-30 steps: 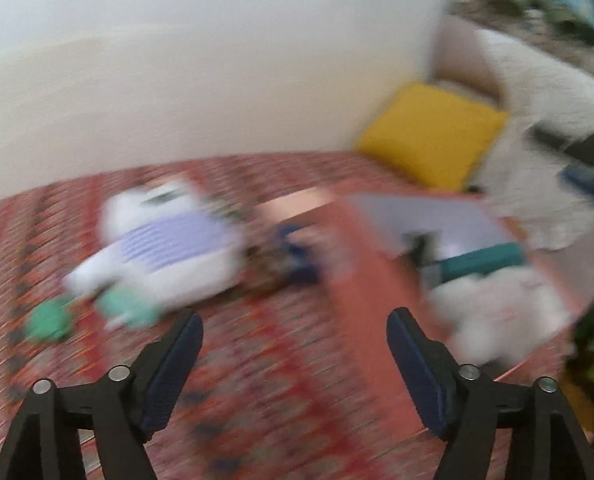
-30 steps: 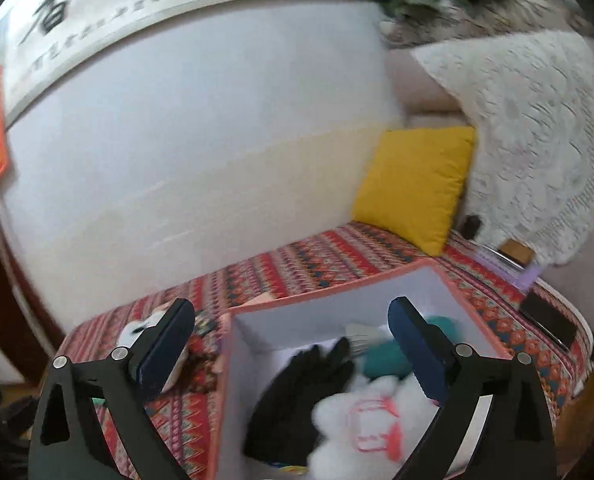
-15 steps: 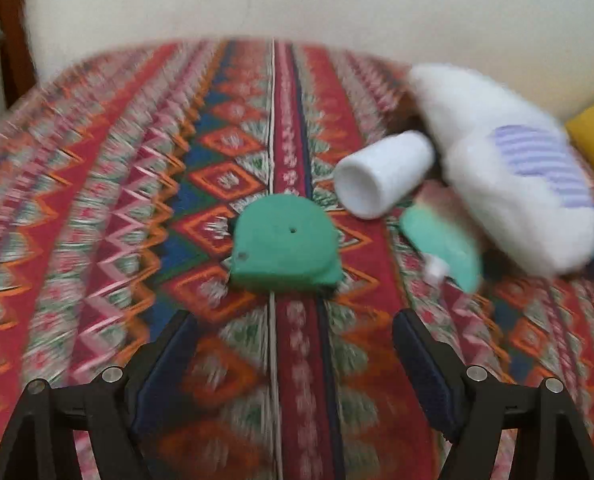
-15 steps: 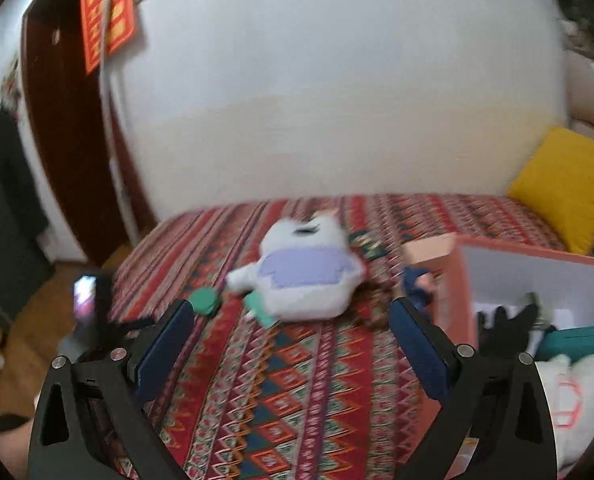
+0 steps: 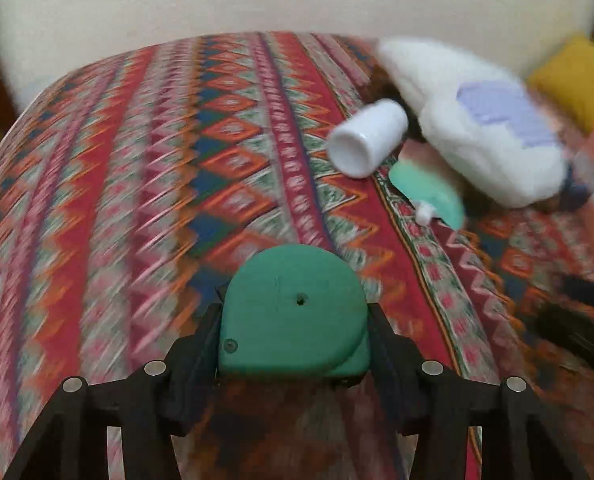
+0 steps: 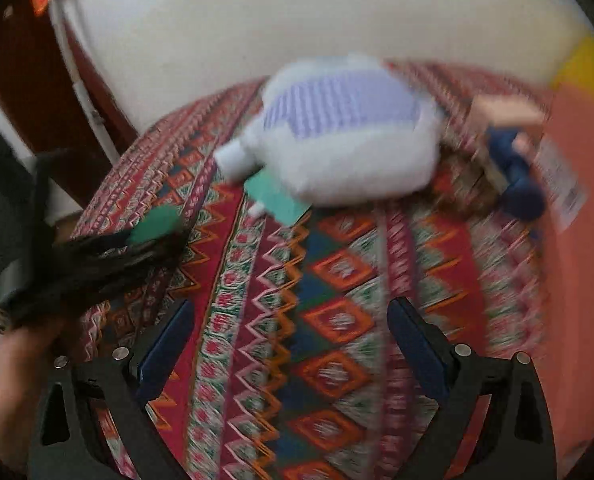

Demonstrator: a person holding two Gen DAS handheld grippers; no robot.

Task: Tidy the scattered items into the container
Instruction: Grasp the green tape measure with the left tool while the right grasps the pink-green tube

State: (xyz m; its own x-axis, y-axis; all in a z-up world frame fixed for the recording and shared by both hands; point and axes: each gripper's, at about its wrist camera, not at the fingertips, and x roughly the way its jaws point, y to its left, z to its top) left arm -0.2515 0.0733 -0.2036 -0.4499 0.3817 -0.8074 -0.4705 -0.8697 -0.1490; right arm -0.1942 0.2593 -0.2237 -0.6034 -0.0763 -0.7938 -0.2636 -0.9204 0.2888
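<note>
Left gripper (image 5: 295,320) had just been closing, jaws about half shut with the green tape measure (image 5: 293,312) flat on the patterned cover (image 5: 137,200) squarely between them, pads against its two sides. The orange container (image 6: 577,240) lay off to the right, past the white plush toy (image 6: 349,140). Right gripper (image 6: 291,348) hung wide open and empty over bare cover, nearer the container, so the carry probably belonged to the left.
</note>
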